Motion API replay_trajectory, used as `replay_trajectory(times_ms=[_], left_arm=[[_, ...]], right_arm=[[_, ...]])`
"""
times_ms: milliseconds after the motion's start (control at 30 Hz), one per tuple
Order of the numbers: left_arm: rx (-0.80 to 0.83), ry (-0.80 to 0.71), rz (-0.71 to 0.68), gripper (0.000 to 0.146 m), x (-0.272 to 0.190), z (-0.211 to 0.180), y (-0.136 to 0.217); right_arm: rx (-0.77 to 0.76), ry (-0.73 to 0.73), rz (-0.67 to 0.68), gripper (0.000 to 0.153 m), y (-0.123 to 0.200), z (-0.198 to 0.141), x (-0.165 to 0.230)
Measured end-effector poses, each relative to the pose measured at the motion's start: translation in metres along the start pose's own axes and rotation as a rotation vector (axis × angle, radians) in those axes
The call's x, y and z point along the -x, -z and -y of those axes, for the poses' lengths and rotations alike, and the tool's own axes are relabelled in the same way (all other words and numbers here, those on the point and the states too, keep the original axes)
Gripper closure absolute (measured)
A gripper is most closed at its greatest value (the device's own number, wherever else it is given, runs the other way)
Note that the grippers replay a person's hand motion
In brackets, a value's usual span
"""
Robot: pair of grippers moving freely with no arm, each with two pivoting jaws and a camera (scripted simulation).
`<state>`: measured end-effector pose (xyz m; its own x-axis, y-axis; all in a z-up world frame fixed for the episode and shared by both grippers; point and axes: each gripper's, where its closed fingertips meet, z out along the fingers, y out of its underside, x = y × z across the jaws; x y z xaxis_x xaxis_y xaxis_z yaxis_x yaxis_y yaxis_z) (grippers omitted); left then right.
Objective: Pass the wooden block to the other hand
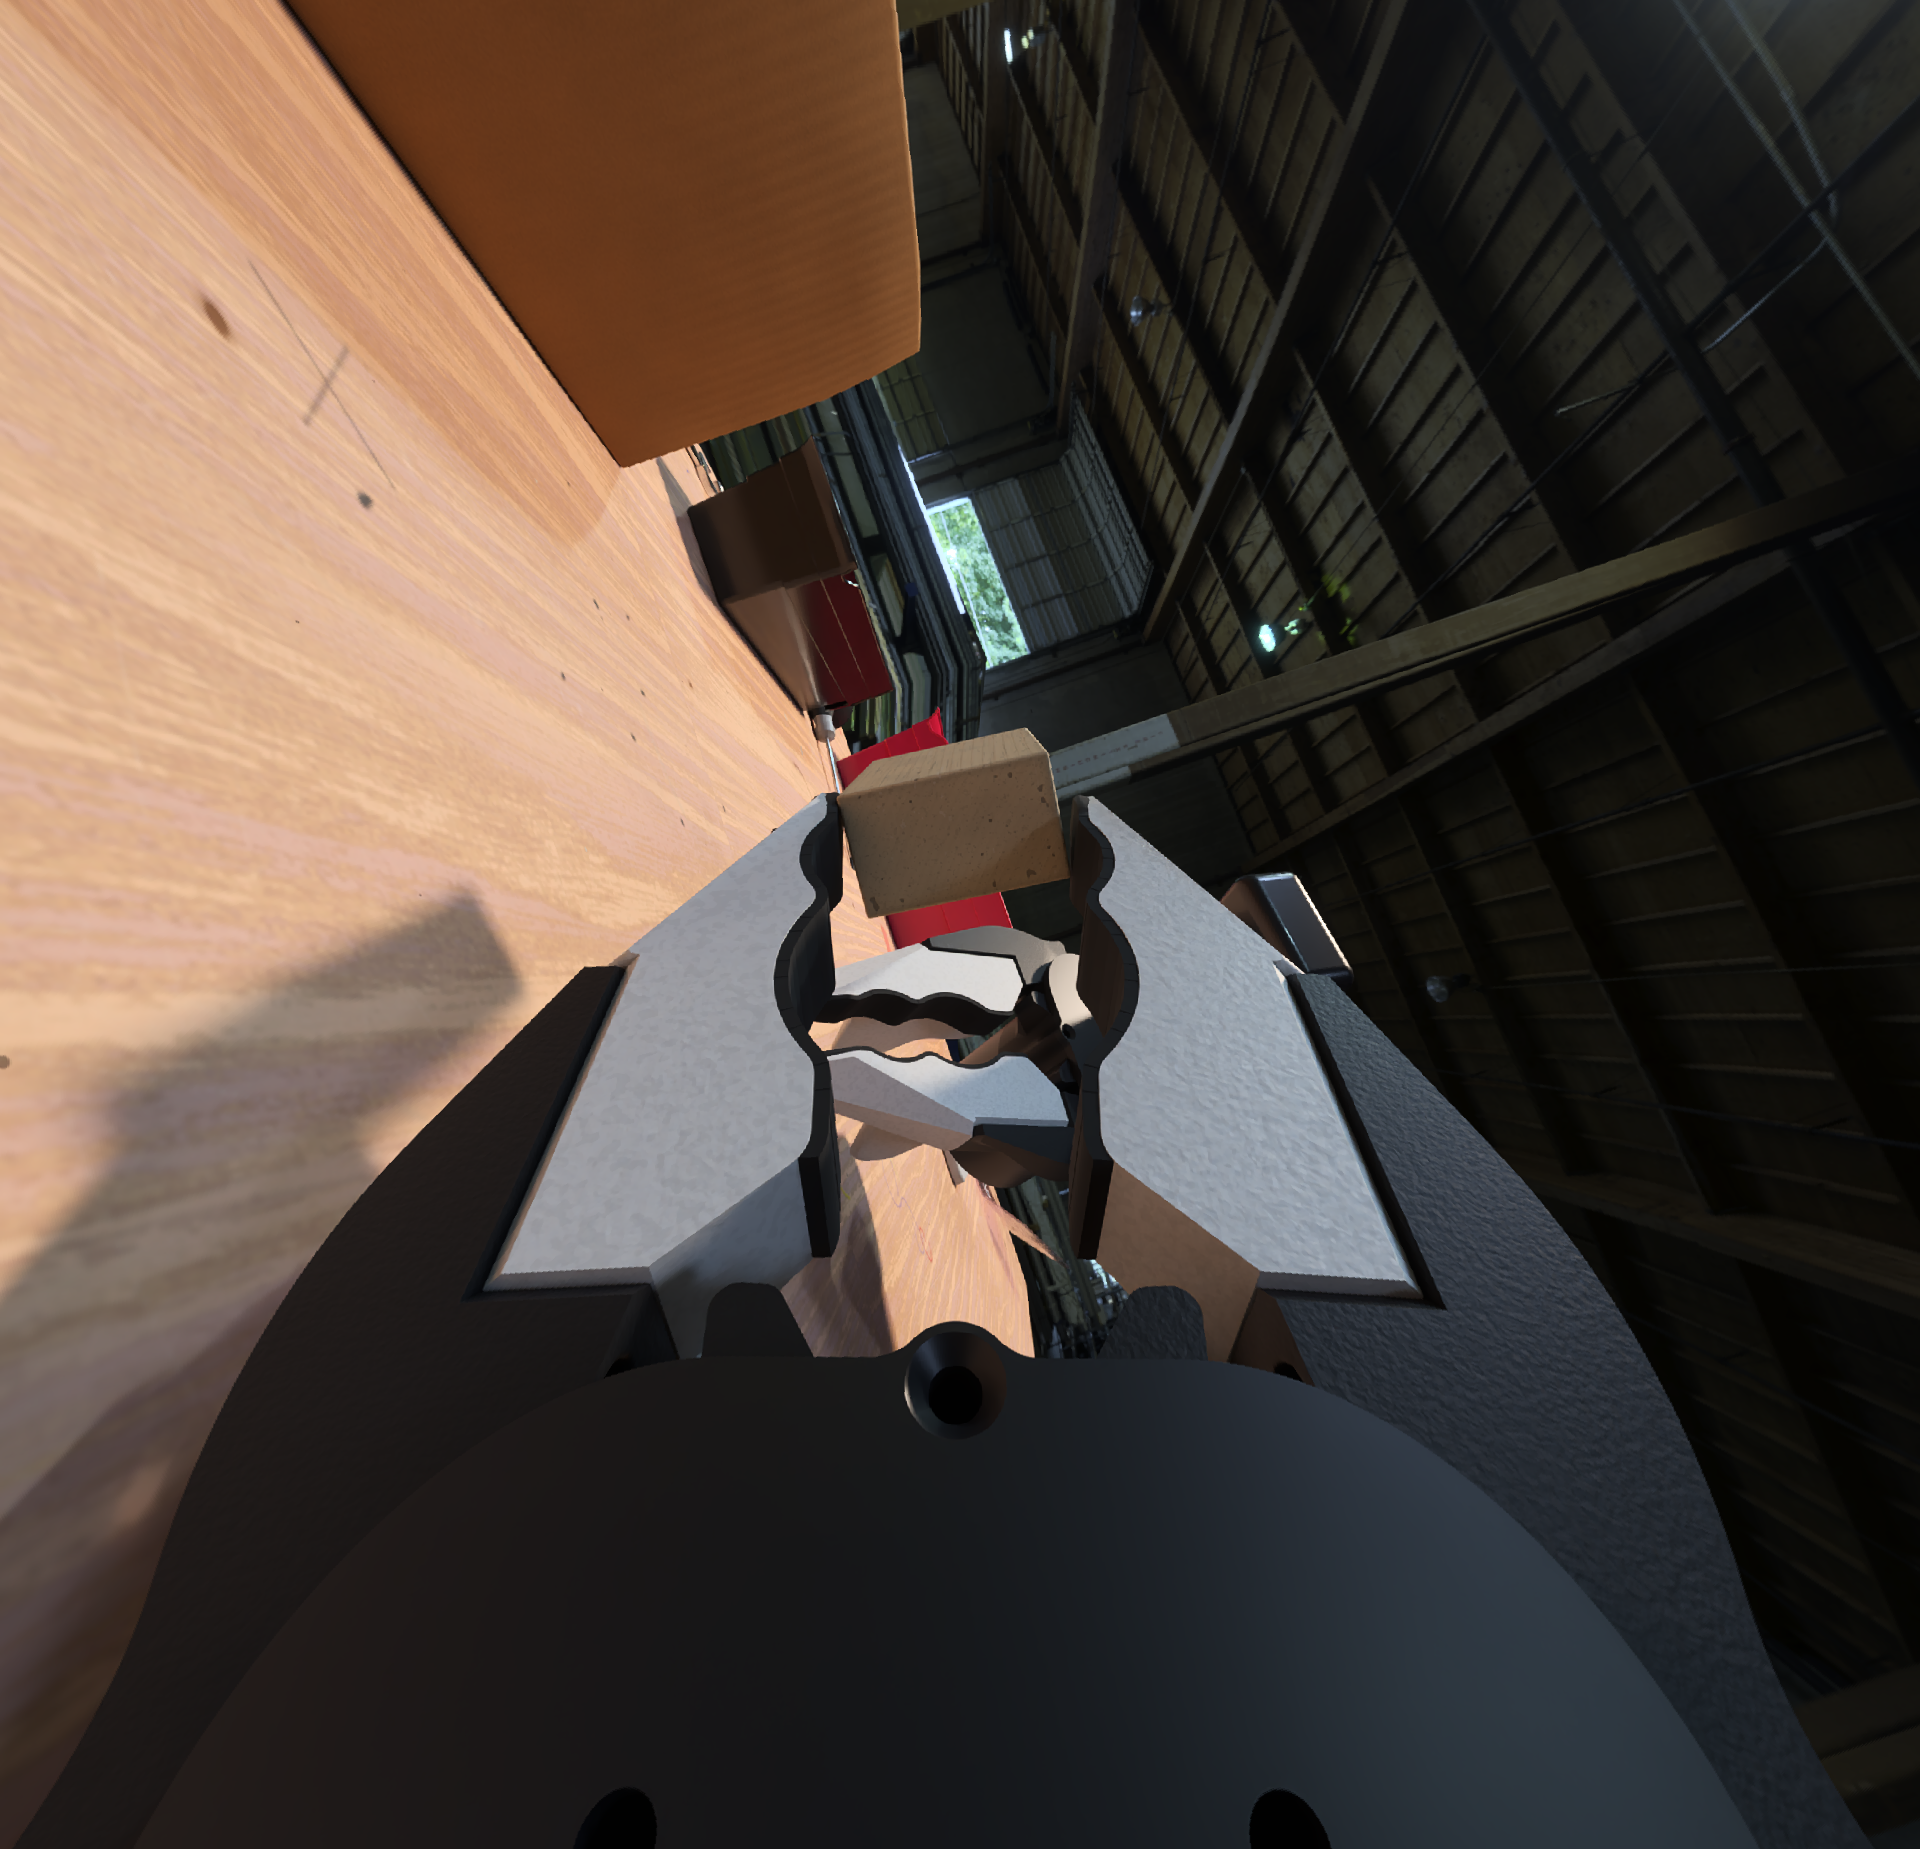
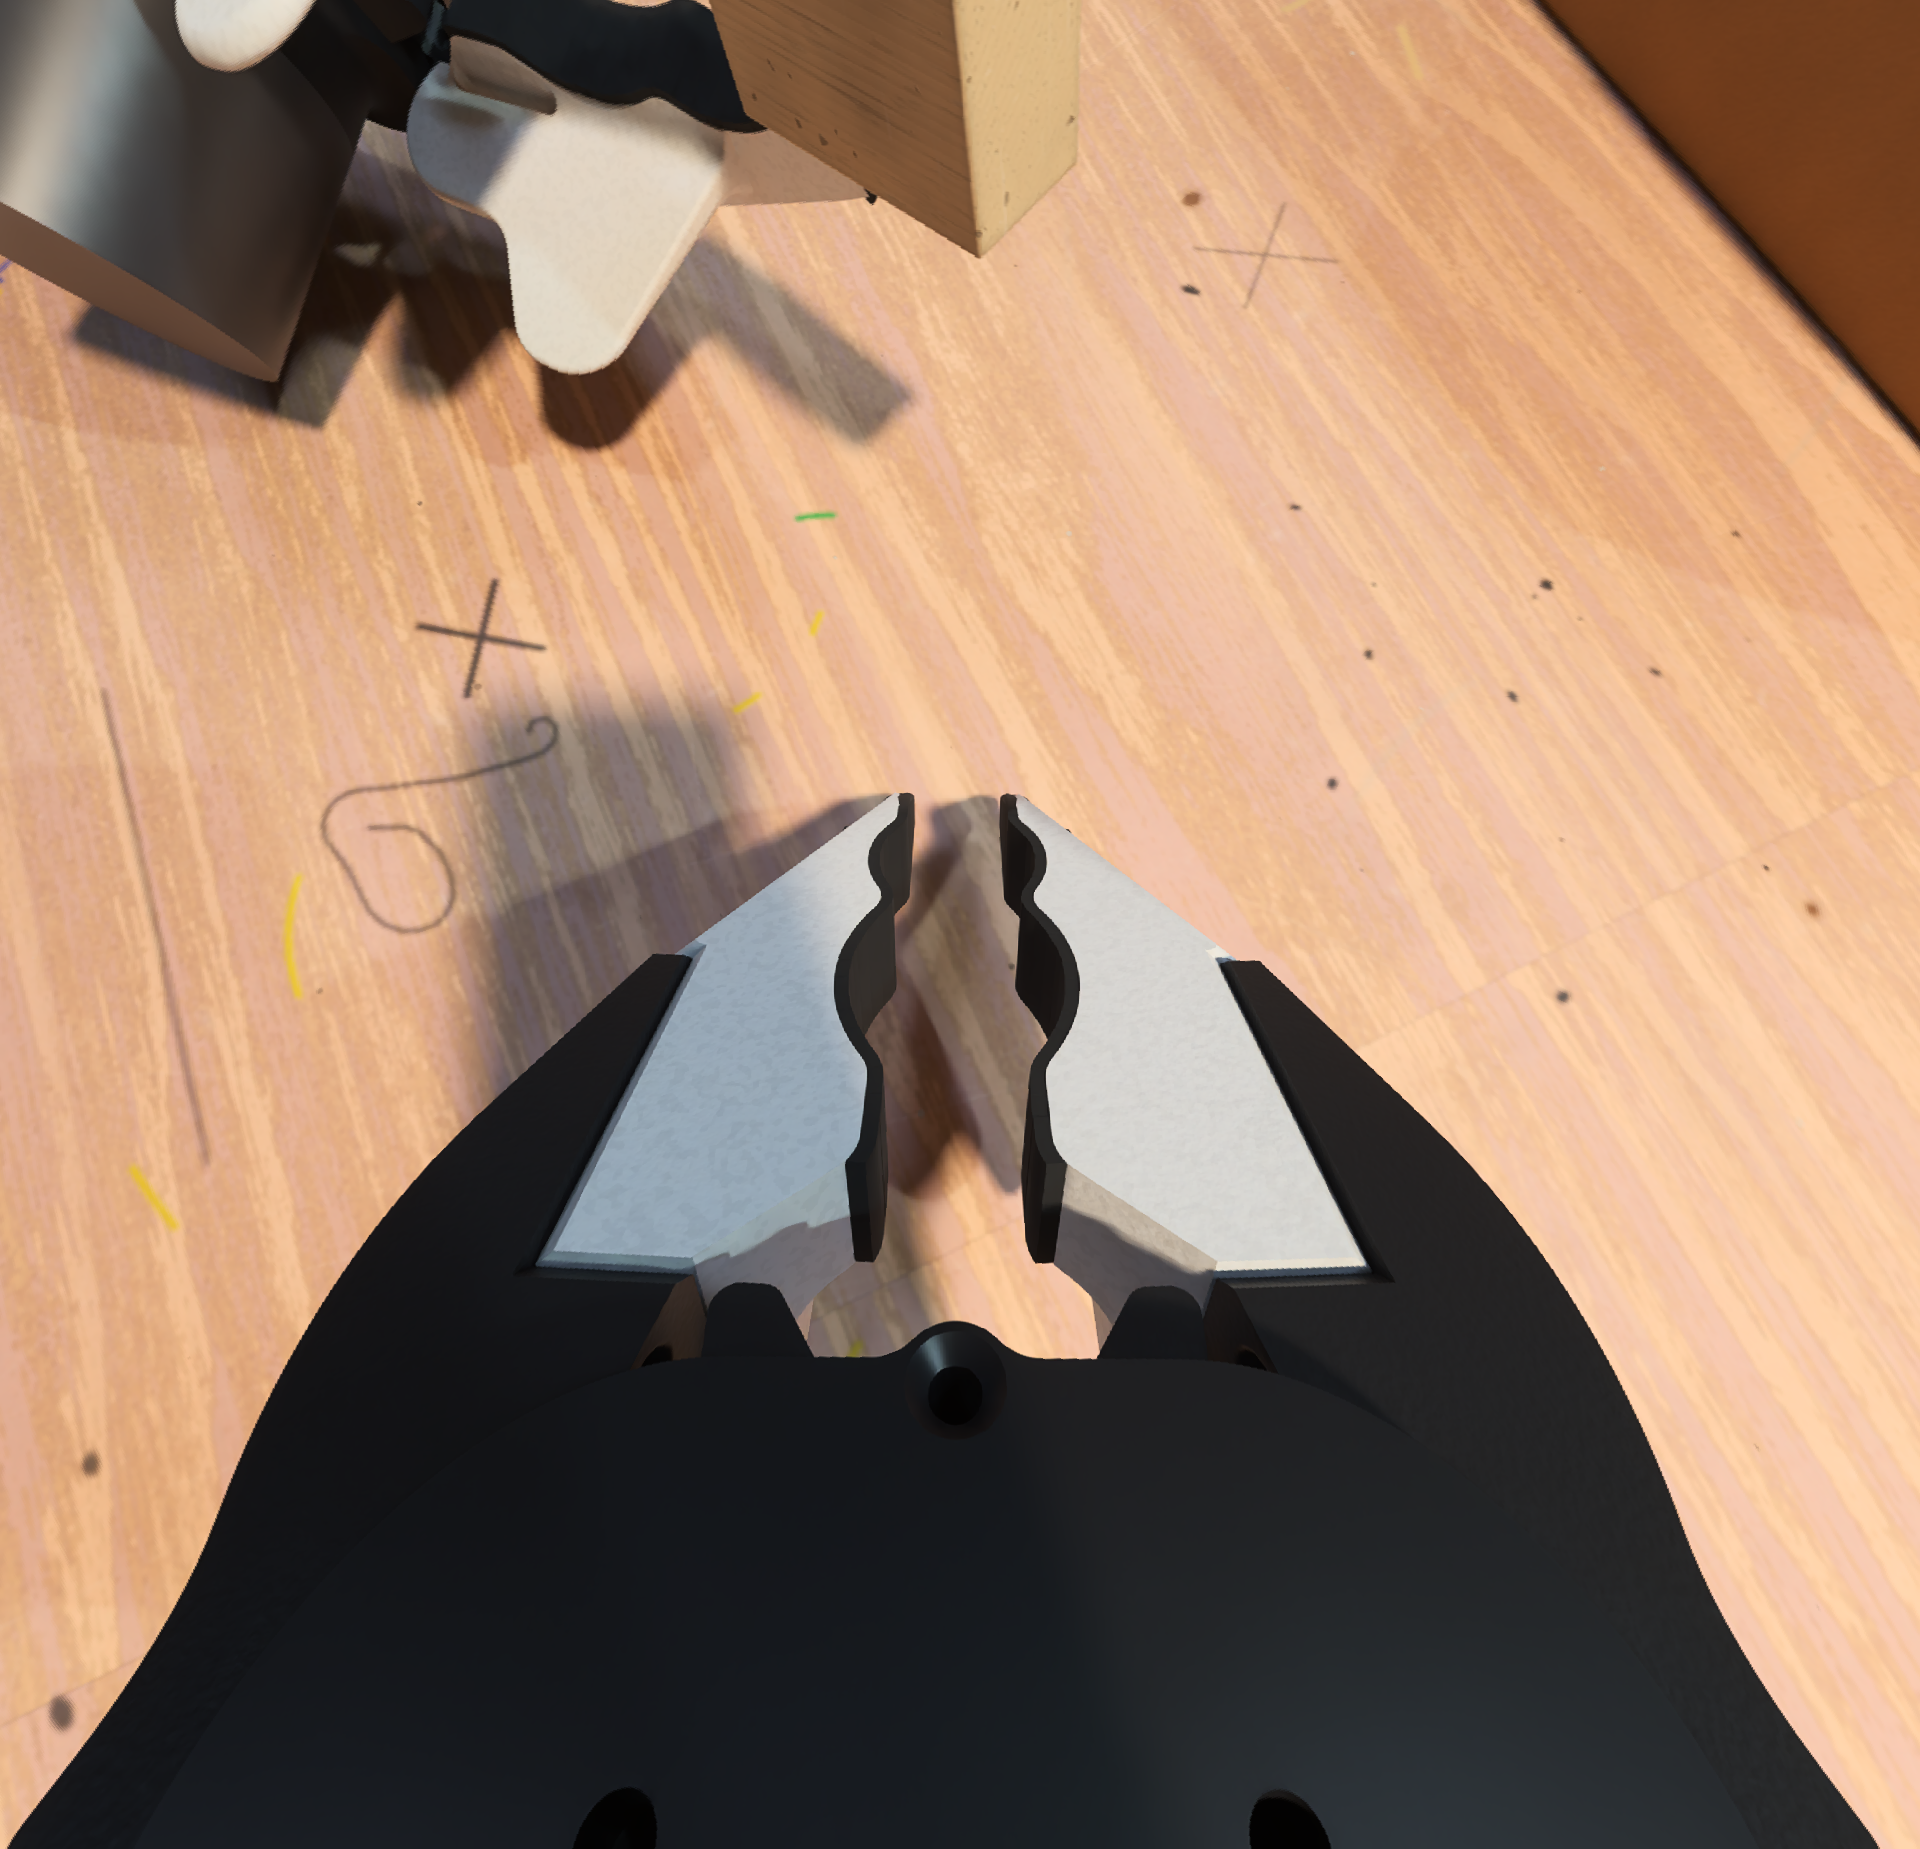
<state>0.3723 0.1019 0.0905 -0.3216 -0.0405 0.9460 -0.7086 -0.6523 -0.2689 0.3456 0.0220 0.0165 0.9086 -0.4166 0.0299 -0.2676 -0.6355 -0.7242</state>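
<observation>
The left gripper (image 1: 954, 812) holds the wooden block (image 1: 951, 823) pinched between its fingertips, with both pads bearing on opposite faces and most of the block projecting beyond the tips. The block is clear of the tabletop (image 1: 312, 656).

The right gripper (image 2: 956, 812) carries nothing. Its fingers (image 2: 878, 968) stand a narrow gap apart, a gap that looks narrower than the block.

In the right wrist view, the wooden block (image 2: 914, 64) lies well ahead of the right fingertips and near the centreline. Its long axis runs roughly in line with the right fingers, and its free end points back toward them. The left gripper (image 2: 727, 74) grips it from the left side.

Judgement: the right fingers must widen, then advance straight ahead over the free end.
</observation>
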Motion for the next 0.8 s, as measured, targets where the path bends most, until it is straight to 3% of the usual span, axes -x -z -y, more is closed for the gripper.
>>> replay_trajectory(times_ms=[333,567,800], left_arm=[[-0.004,0.004,-0.007,0.102,-0.001,0.001,0.001],[-0.001,0.001,-0.004,0.102,0.000,0.001,0.001],[0.000,-0.004,0.003,0.102,0.000,0.000,0.000]], right_arm=[[0.038,0.006,-0.019,0.143,-0.007,-0.002,-0.003],[-0.104,-0.052,0.024,0.141,0.035,0.014,-0.011],[-0.081,-0.117,-0.046,0.131,0.055,-0.012,-0.037]])
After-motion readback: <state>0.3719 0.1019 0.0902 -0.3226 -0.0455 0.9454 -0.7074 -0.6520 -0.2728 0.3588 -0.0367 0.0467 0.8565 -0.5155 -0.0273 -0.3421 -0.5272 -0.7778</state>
